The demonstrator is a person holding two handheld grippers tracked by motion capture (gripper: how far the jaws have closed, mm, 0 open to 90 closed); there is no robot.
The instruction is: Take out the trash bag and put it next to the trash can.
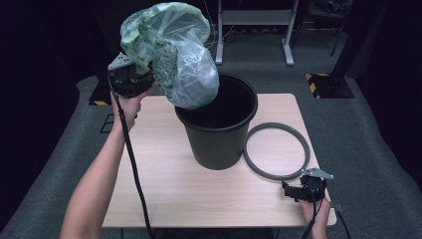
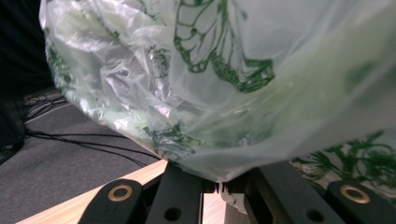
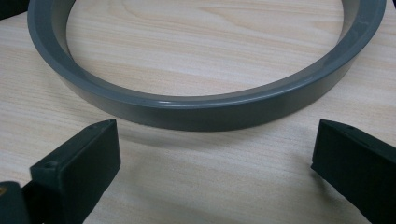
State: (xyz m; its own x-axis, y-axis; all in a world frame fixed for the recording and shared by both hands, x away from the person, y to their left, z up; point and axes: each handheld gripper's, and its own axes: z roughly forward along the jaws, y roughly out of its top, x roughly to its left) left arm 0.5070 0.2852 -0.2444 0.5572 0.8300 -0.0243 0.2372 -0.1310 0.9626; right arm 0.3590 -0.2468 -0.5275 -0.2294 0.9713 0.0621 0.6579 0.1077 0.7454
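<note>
Left tool (image 1: 130, 78) clamps bag (image 1: 171, 52) above bin (image 1: 217, 122); right tool (image 1: 304, 189) wide by ring (image 1: 276, 151); best lower bag centred.

Lab or recording studio, not a home. Dark surroundings with black drapes or walls, grey carpet floor (image 1: 343, 144), a lone light wooden table (image 1: 164, 174) lit from above. Metal stand legs (image 1: 254, 30) at the back, yellow-black hazard tape (image 1: 314, 82) on a floor base, loose cables (image 2: 70, 140) running over the carpet.
</note>
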